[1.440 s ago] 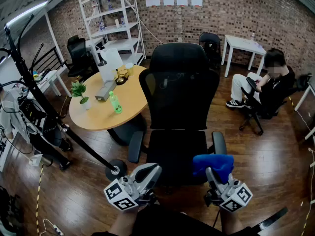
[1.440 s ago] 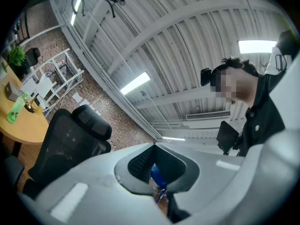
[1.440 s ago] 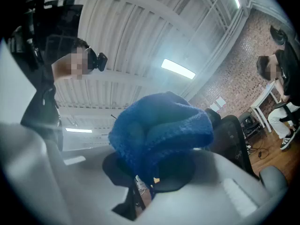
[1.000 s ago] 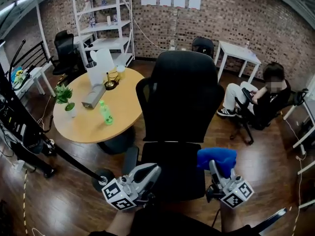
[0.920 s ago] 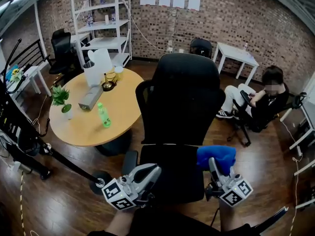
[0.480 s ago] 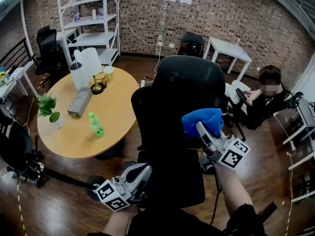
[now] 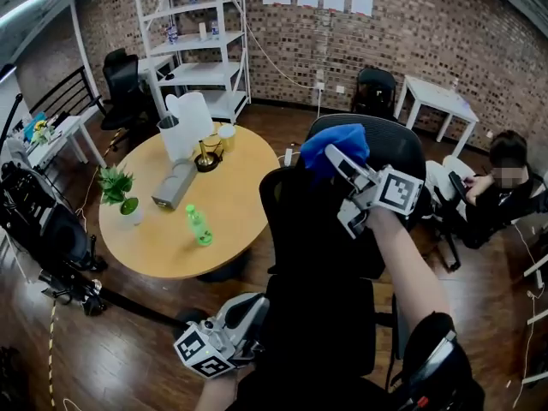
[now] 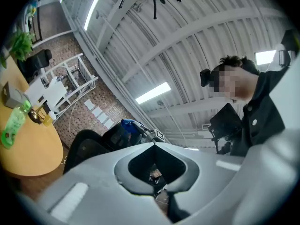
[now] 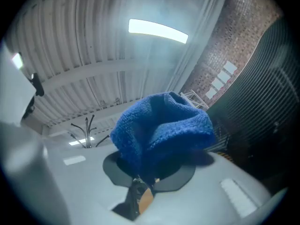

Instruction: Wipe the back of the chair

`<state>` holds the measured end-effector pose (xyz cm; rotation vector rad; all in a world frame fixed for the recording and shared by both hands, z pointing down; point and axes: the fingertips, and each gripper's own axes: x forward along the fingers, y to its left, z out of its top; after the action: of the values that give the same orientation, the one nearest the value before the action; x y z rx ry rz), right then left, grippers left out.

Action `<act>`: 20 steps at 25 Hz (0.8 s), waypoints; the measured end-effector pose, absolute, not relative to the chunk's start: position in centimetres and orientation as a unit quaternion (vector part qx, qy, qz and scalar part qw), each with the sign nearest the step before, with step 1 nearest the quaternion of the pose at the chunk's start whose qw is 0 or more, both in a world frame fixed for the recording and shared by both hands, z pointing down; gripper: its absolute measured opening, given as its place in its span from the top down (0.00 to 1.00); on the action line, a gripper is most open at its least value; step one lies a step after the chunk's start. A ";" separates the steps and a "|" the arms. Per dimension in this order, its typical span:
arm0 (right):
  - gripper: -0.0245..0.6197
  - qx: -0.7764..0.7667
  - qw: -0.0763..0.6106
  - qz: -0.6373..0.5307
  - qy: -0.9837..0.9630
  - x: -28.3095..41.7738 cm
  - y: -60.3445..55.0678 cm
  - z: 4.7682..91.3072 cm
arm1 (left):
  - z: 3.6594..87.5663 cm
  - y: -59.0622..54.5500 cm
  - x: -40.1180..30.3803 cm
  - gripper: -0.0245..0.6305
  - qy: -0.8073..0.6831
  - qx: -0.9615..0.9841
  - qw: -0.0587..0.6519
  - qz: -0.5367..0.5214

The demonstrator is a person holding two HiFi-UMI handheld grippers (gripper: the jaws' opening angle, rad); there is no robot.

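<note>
A black mesh office chair (image 7: 321, 229) stands in front of me, its back toward me. My right gripper (image 7: 330, 157) is raised to the top left edge of the chair's headrest (image 7: 390, 139), shut on a blue cloth (image 7: 334, 144). In the right gripper view the blue cloth (image 9: 161, 128) bulges from the jaws, with the chair's mesh (image 9: 267, 93) at the right. My left gripper (image 7: 248, 315) hangs low by the chair's seat, tilted upward, jaws together with nothing held; the left gripper view shows the ceiling and the chair (image 8: 89, 144) below.
A round wooden table (image 7: 184, 204) at the left carries a green bottle (image 7: 199, 227), a potted plant (image 7: 120, 191), a white jug (image 7: 190, 122). A seated person (image 7: 505, 187) is at the right. White shelves (image 7: 201, 41) and a white table (image 7: 437, 101) stand by the brick wall.
My right gripper has lifted the blue cloth from beside the seat up to the chair's headrest. My view has shifted. The left gripper stayed low.
</note>
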<state>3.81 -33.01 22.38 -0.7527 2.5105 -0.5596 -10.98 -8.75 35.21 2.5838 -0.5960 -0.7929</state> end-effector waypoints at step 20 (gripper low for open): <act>0.88 -0.438 0.275 -0.227 0.825 18.6 -40.0 26.9 | 35.2 -10.4 -8.9 0.96 -0.220 0.922 0.173 -0.267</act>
<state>18.59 -39.98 26.86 -1.1786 2.2180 -0.6110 -8.85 -10.43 35.24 2.6157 -0.6240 -0.7575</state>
